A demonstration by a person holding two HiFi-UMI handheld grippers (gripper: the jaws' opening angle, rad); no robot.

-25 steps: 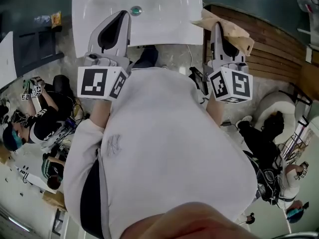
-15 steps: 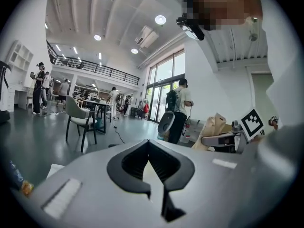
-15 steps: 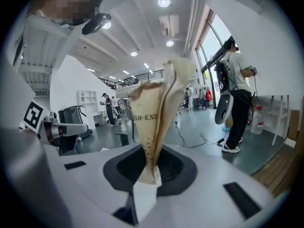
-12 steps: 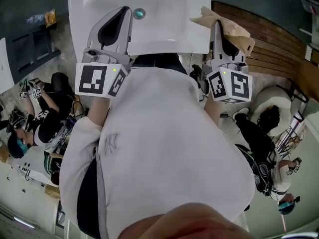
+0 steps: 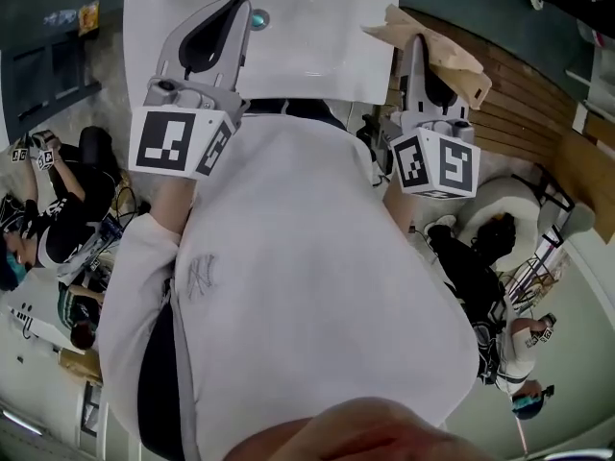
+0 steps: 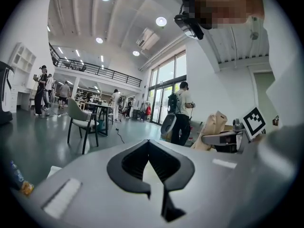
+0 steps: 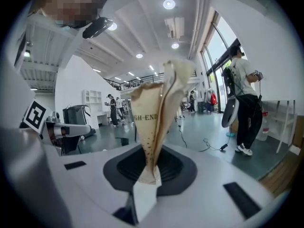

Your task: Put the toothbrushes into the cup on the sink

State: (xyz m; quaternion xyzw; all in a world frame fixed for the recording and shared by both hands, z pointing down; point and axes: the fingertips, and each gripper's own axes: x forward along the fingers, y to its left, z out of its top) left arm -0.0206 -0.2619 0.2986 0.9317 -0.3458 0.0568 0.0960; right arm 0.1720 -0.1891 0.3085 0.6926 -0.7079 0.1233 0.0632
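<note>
within right gripper (image 7: 142,198), tan paper packet (image 7: 156,122)

The sink (image 5: 317,46) runs off the head view's top edge, and the person's white shirt (image 5: 307,286) hides its near rim. The paper packet (image 7: 157,118) pinched in the right gripper (image 7: 147,180) hides its contents, and folds hide part of its print.

"GH-END" on the paper bag (image 7: 157,115)

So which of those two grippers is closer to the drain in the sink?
Left. The left gripper hangs over the sink, its fingers right beside the drain. The right gripper is off past the sink's right edge, holding a paper wrapper.
</note>
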